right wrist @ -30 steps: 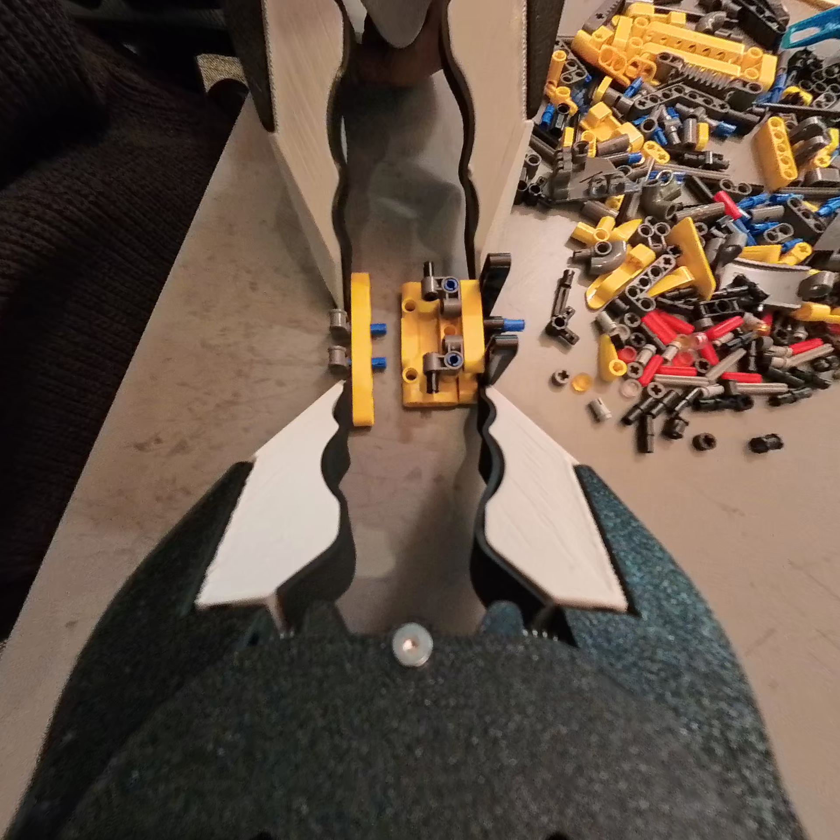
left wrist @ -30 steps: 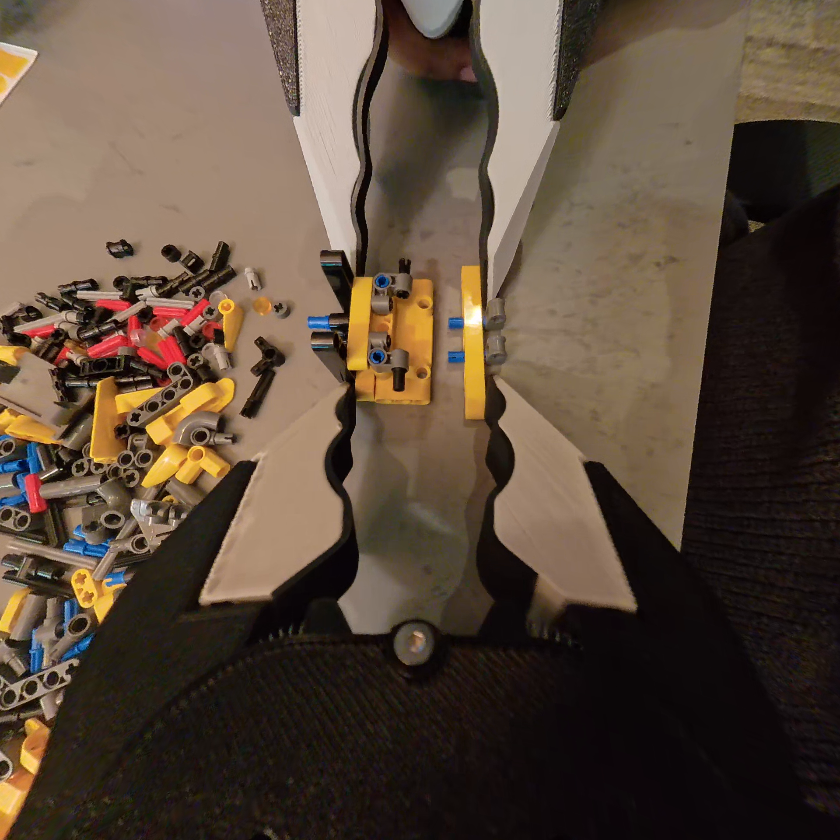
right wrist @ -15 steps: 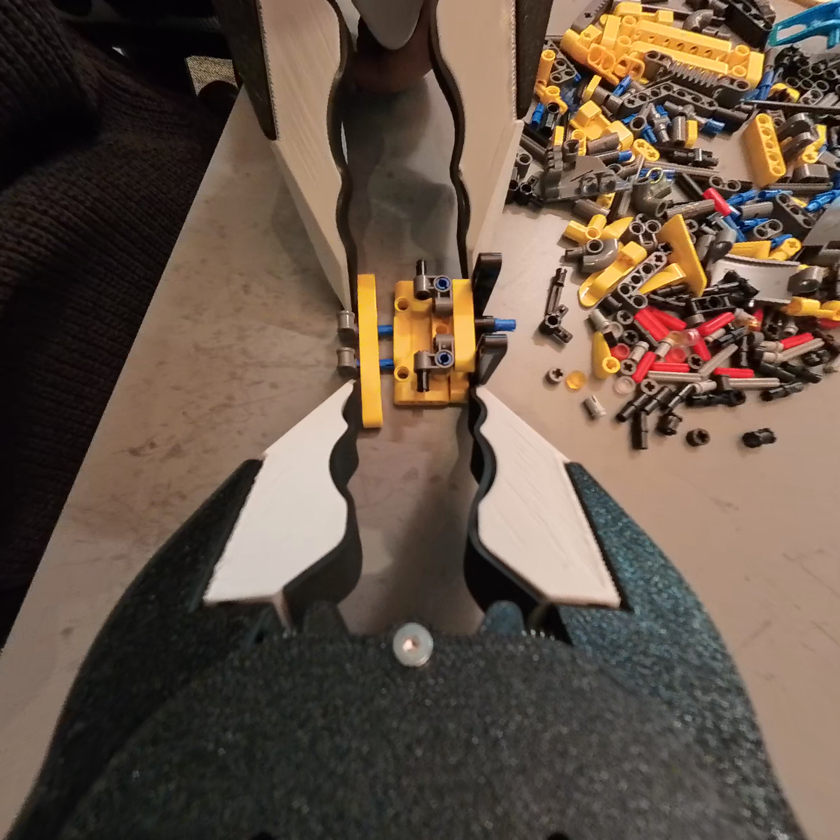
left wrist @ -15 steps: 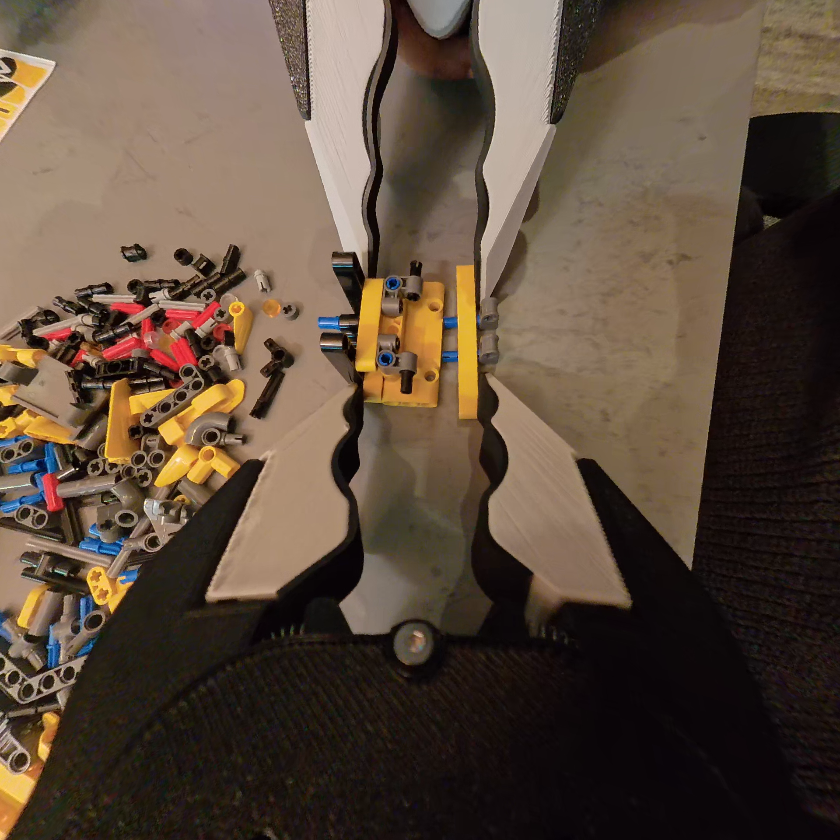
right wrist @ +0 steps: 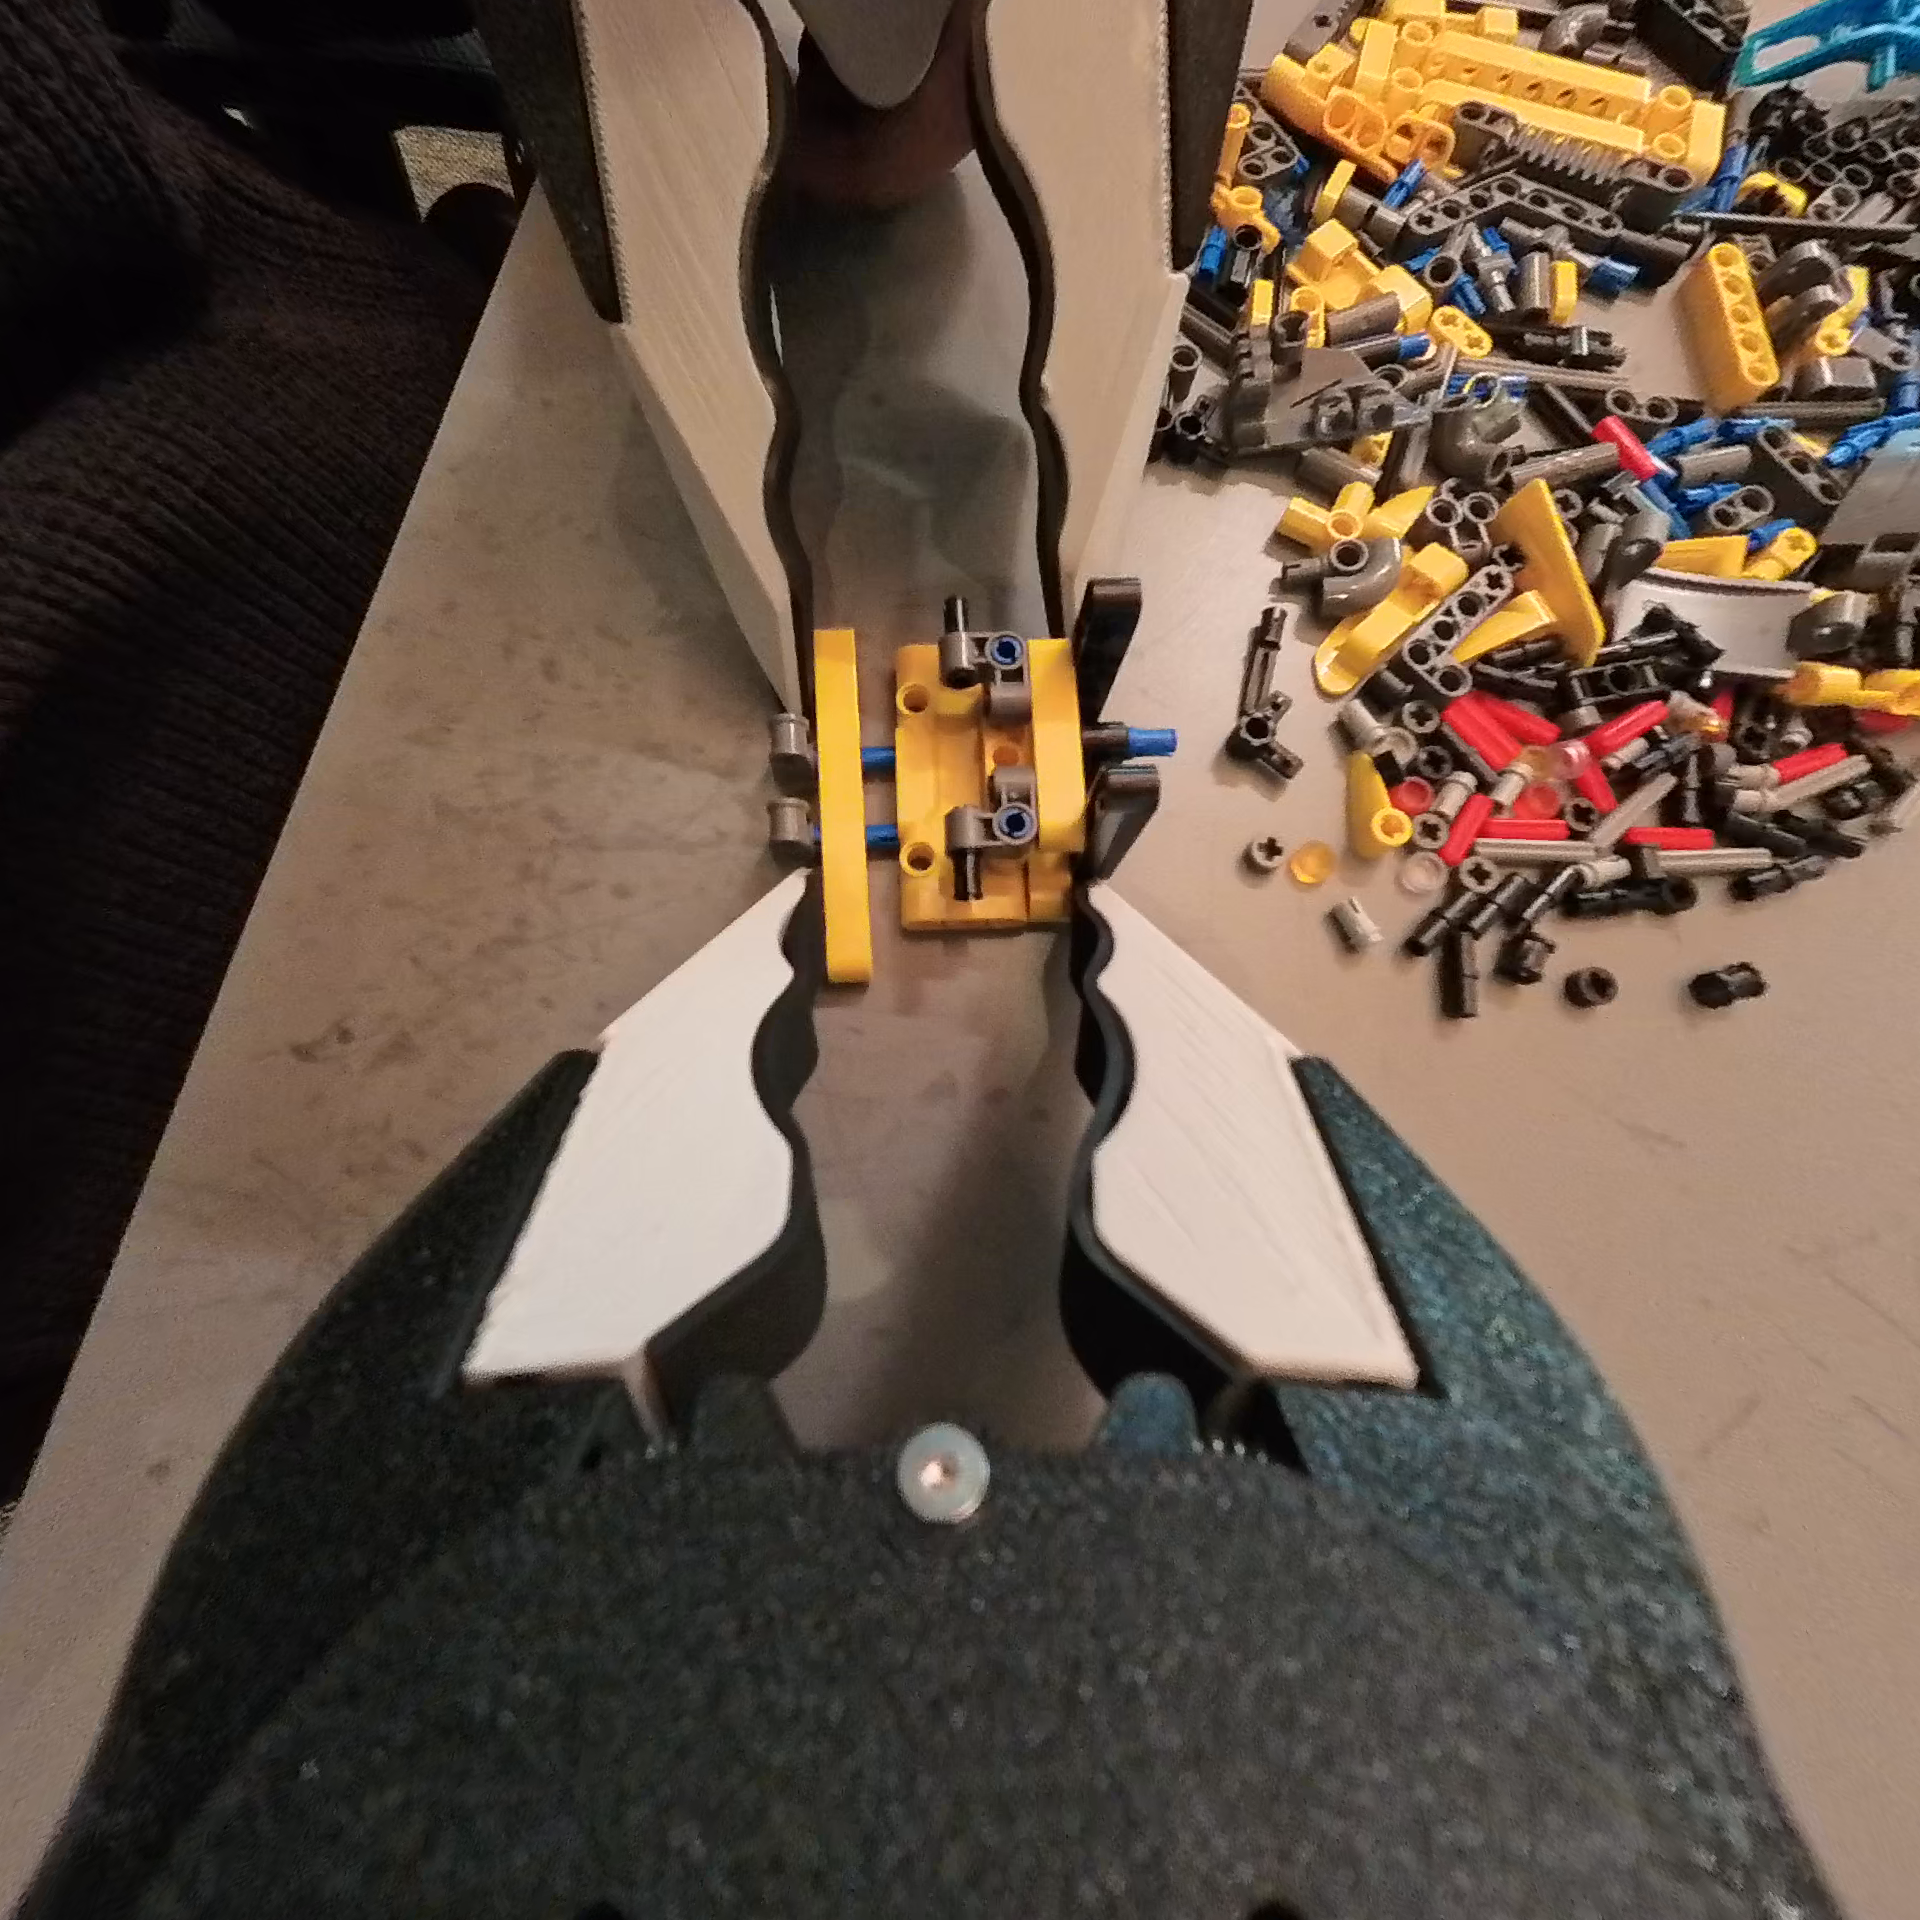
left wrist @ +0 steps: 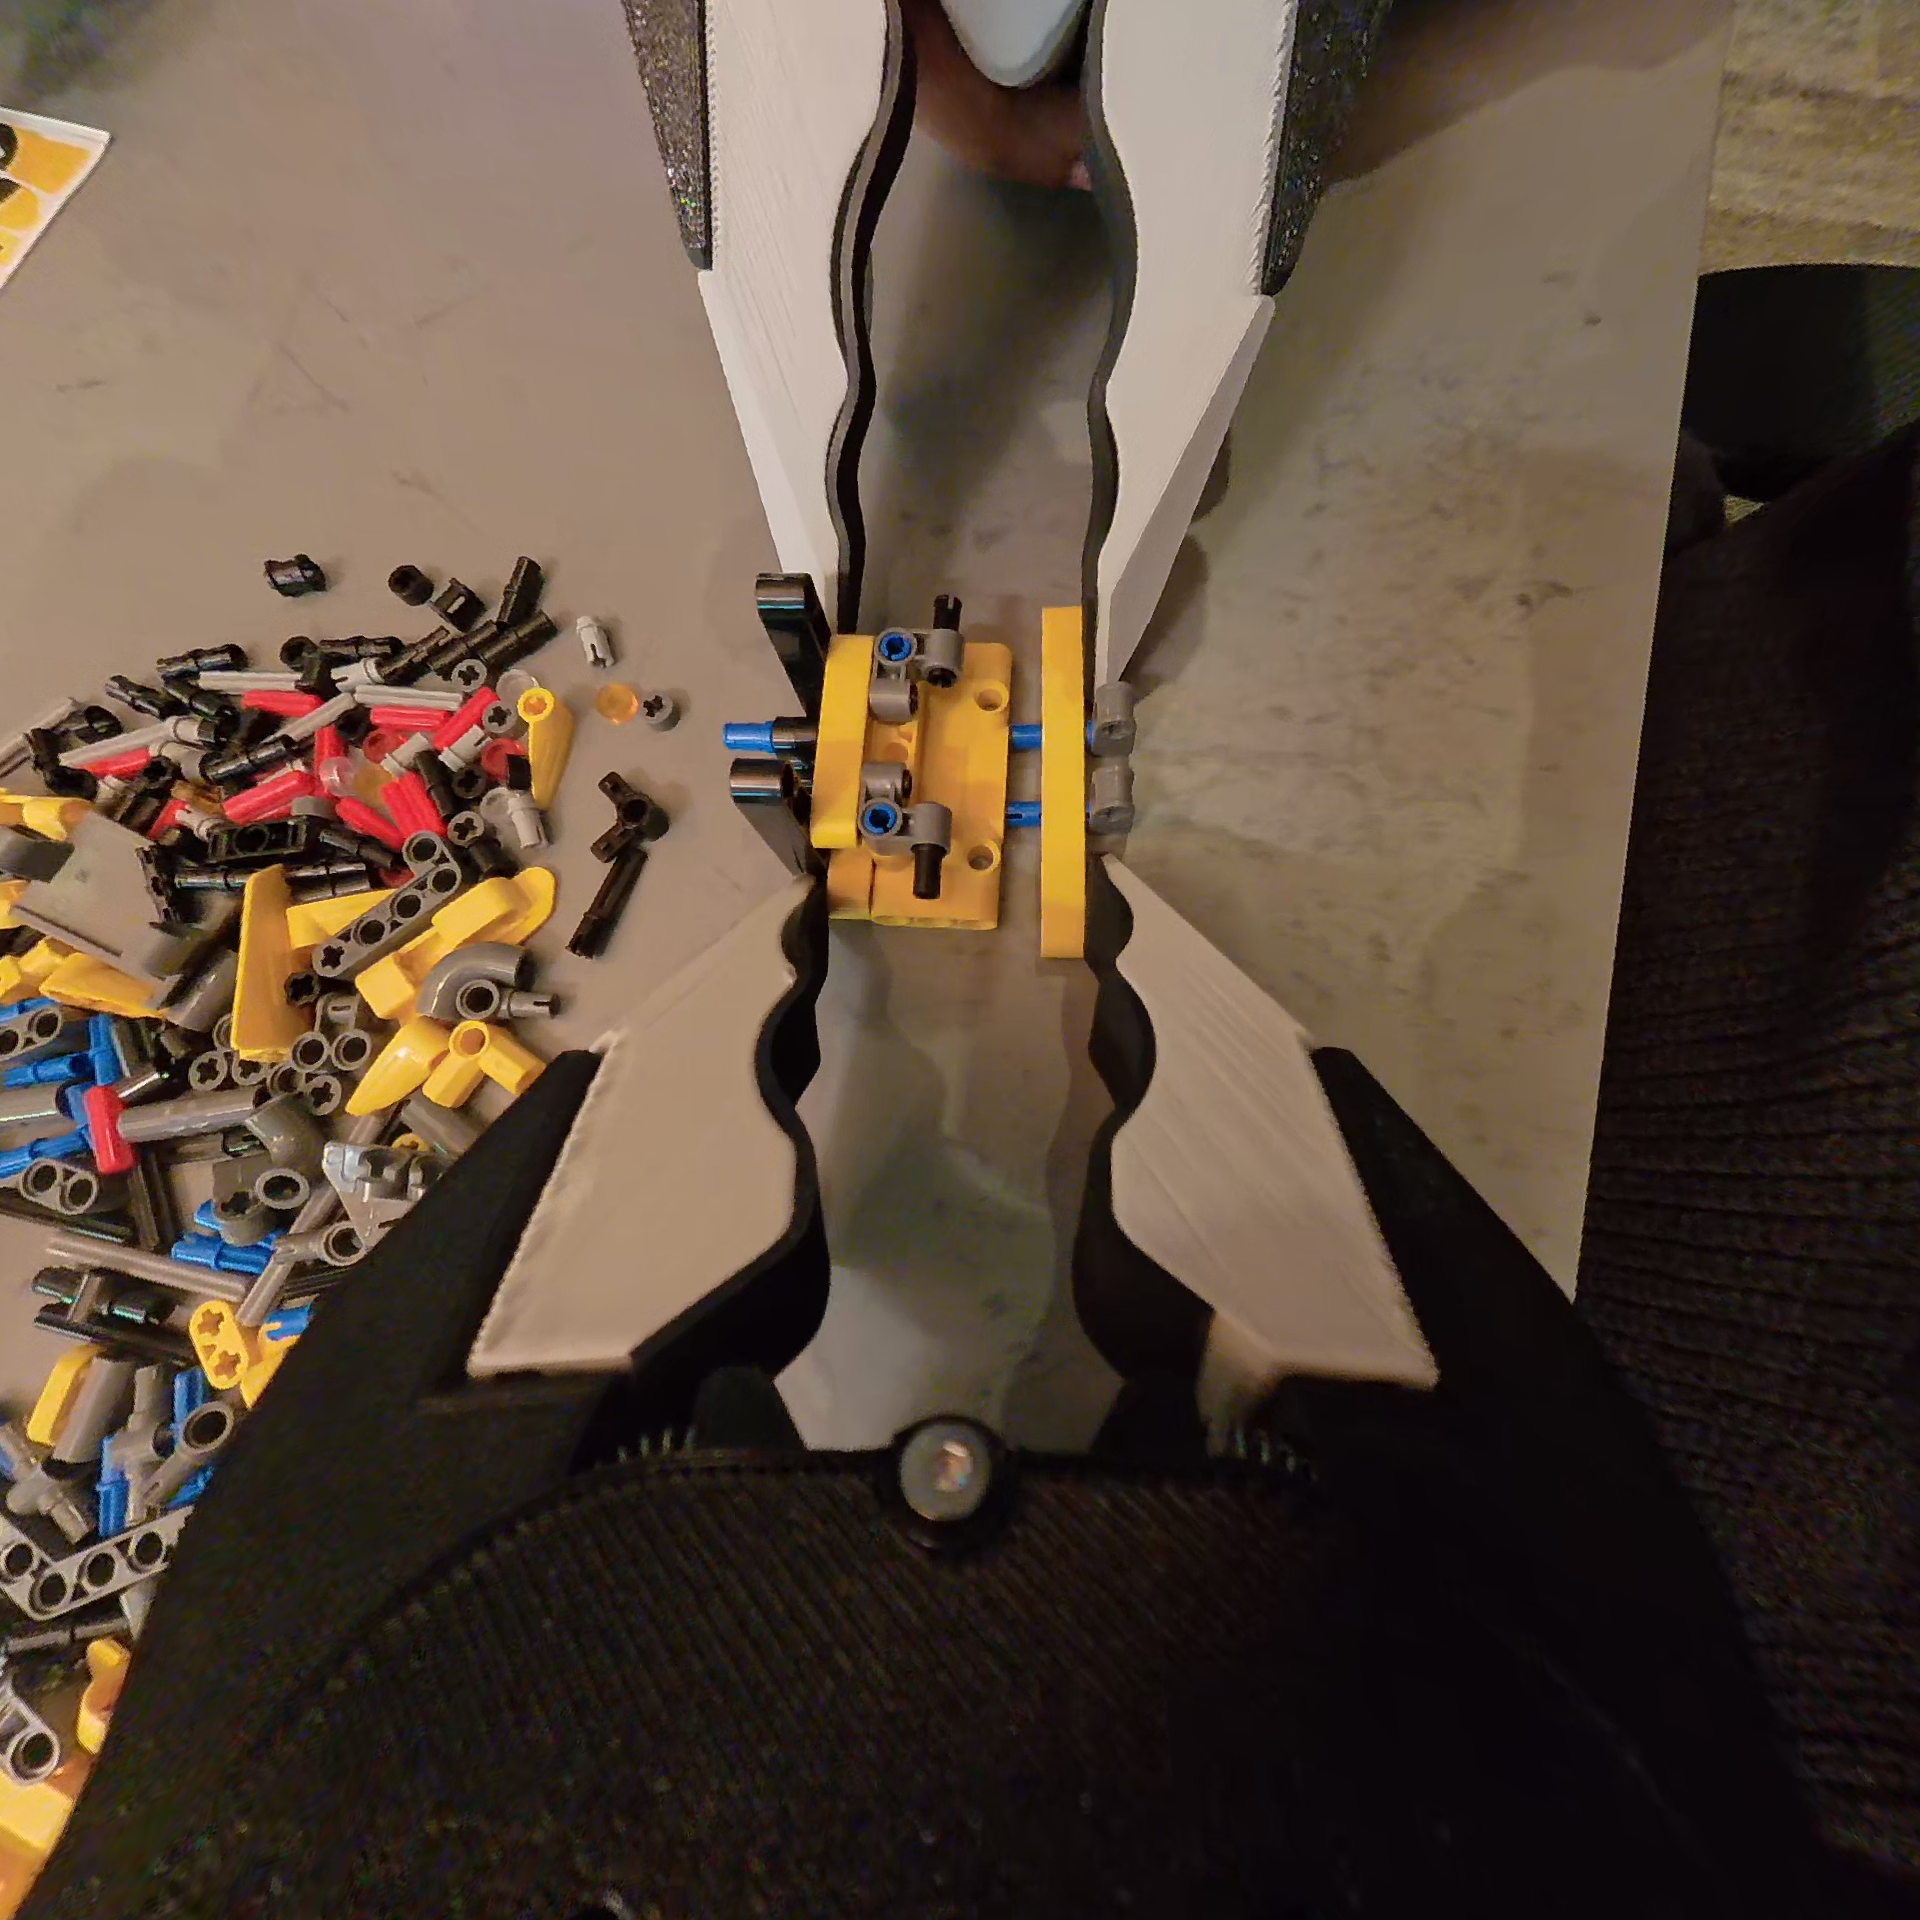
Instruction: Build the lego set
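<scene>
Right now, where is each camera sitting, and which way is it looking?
Left wrist view: on the left gripper, looking along its own fingers at the yellow assembly; brick pile left, dark knitwear right.
Right wrist view: on the right gripper, facing back the opposite way; pile right, knitwear left.
Shared: the assembly, with both grippers closed on it.

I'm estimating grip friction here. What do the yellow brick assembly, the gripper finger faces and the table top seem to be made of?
Yellow brick assembly: moulded hard plastic, smooth and slightly glossy, with crisp pin holes.
Fingers: pale, seemingly 3D-printed plastic with fine layer lines, matte, edged by a wavy black liner, possibly rubber or foam.
Table top: grey, mottled and scuffed, matte; it could be concrete-look laminate or stone, which the pictures cannot settle.
</scene>
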`<state>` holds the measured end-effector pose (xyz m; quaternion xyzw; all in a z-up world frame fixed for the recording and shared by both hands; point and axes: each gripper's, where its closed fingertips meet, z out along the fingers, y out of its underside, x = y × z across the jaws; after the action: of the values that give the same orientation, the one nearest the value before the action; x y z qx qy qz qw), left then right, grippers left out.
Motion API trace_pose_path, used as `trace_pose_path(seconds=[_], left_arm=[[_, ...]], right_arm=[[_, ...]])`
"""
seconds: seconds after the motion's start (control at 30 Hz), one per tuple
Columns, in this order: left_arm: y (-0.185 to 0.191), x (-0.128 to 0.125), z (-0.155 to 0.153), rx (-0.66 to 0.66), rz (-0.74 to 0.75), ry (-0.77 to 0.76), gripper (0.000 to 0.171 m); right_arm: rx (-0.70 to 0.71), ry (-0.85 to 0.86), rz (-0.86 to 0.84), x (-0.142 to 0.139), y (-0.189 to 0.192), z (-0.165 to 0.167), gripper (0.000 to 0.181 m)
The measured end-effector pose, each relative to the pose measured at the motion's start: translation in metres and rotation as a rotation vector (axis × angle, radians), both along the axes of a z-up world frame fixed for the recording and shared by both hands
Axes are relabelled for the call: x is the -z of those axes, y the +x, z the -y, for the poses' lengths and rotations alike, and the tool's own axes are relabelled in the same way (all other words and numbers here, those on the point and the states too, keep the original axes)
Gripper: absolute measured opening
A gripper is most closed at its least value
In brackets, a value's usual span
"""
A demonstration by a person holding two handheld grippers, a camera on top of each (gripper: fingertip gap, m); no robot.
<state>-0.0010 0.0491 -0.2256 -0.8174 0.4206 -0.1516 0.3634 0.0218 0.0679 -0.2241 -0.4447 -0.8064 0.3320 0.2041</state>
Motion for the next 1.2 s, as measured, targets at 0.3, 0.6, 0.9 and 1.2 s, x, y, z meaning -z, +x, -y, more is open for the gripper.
trace_pose_path(seconds=[0.3, 0.6, 0.9, 1.2], left_arm=[[-0.0001, 0.0, 0.0, 0.0, -0.002, 0.001, 0.047], [-0.0015, 0.0001, -0.0016, -0.015, 0.002, -0.004, 0.045], [-0.0008, 0.0003, -0.0005, -0.008, -0.002, 0.0, 0.045], [-0.001, 0.0002, -0.001, -0.011, 0.003, -0.006, 0.043]], right_arm=[[0.047, -0.001, 0.001, 0.0, -0.0022, -0.0012, 0.047], [0.053, -0.002, -0.003, 0.0, -0.0024, -0.0014, 0.047], [0.063, -0.01, 0.0, 0.0, -0.0023, -0.0012, 0.046], [0.071, -0.015, 0.003, 0.0, -0.0026, -0.0016, 0.044]])
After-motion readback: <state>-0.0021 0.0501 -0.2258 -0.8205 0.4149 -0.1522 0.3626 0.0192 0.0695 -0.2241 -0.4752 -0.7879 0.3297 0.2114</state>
